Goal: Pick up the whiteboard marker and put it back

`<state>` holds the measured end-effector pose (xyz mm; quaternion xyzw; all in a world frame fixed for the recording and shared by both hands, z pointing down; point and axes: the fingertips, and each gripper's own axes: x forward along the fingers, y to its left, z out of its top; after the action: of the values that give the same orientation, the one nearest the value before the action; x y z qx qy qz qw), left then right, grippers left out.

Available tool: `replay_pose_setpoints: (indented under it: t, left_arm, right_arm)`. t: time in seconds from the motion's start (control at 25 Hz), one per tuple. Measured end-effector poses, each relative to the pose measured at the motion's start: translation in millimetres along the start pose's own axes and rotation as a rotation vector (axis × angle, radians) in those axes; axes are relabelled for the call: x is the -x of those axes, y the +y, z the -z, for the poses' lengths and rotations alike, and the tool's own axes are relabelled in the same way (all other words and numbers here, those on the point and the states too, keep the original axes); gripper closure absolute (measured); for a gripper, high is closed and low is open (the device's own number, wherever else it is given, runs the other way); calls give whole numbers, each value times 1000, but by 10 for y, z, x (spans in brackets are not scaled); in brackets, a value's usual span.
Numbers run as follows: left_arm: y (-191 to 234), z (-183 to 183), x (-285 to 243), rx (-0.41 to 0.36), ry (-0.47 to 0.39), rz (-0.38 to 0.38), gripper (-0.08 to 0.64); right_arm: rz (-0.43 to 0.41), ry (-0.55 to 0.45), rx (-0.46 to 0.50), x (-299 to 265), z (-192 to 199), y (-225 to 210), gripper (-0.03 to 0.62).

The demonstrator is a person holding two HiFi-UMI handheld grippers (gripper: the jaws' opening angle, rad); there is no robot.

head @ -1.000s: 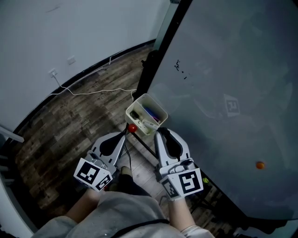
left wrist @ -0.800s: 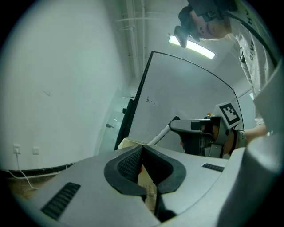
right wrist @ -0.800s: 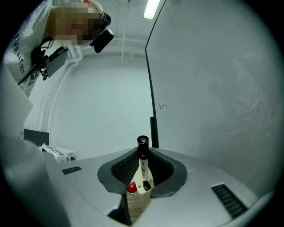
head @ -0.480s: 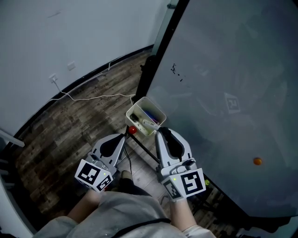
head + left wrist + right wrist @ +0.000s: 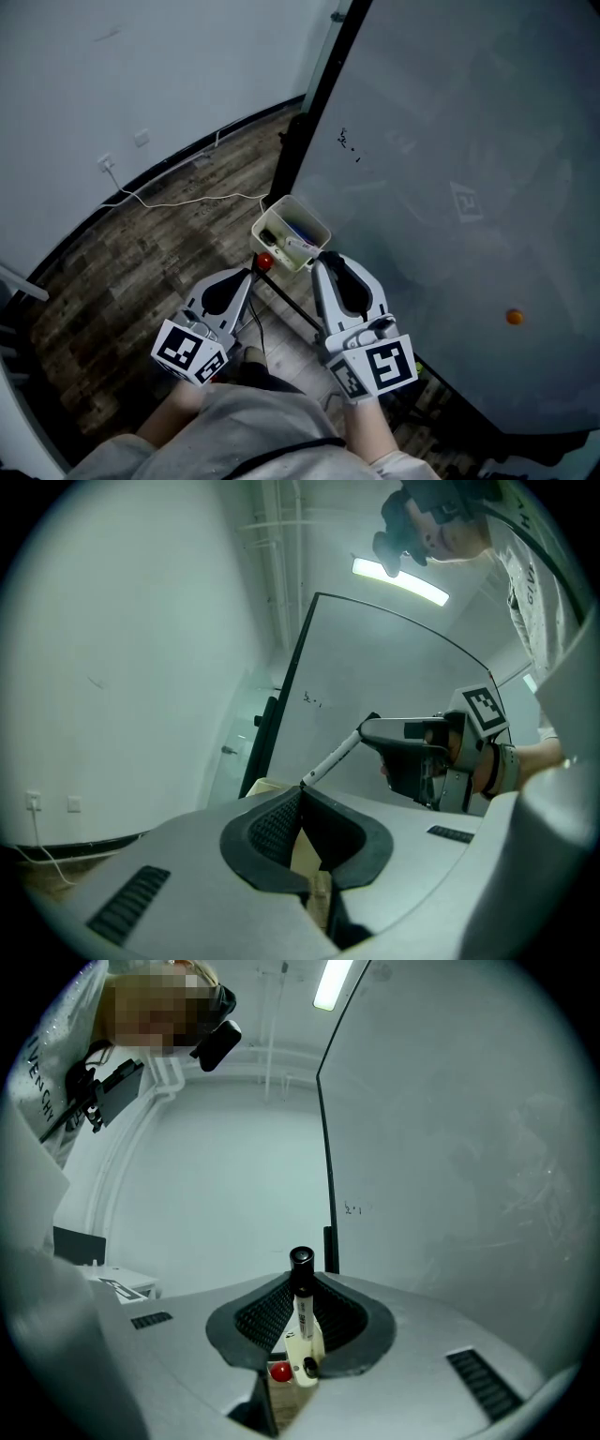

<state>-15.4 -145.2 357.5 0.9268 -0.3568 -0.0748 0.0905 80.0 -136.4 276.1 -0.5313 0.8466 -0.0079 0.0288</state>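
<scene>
**Grey whiteboard (image 5: 450, 187) corner above dark plank floor (image 5: 141, 272): returning the marker**

Right gripper (image 5: 322, 265) is clamped on the white-barrelled, black-capped whiteboard marker (image 5: 300, 1299), just beside the cream open-topped holder box (image 5: 265, 217) at the board's edge. Left gripper (image 5: 249, 274) has its jaws pressed together on nothing. Likely step: insertion. Keep the clamp firm, bring the marker's free end over the box mouth, clear of the small red knob (image 5: 264, 262), and loosen only once it is seated.

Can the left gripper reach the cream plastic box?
Probably yes. The left gripper, jaws shut and empty, points at the cream plastic box close ahead; only a small red ball sits nearby.
</scene>
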Motion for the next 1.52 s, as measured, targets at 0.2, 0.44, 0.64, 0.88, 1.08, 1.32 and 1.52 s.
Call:
replay_pose_setpoints:
  t: [0.2, 0.44, 0.64, 0.88, 1.08, 1.32, 1.52]
  left_arm:
    - [-3, -16, 13, -1, -4, 1, 546]
    - [3, -24, 33, -2, -8, 2, 546]
    - [41, -37, 72, -2, -11, -7, 546]
    - [83, -14, 102, 2, -10, -19, 546]
    - [90, -28, 131, -1, -15, -25, 546]
    - [93, -40, 140, -2, -20, -31, 546]
    - [83, -24, 139, -1, -20, -28, 546]
  right_arm:
    - [-2, -8, 13, 12, -74, 21, 517]
    - [-4, -12, 19, 11, -115, 41, 517]
    - [-6, -13, 23, 3, -145, 72, 517]
    - [-4, -24, 25, -12, -189, 55, 517]
    - [-3, -34, 26, -8, -230, 48, 517]
    - [-3, -43, 32, 11, -290, 47, 518]
    - [-3, -51, 35, 17, -321, 47, 518]
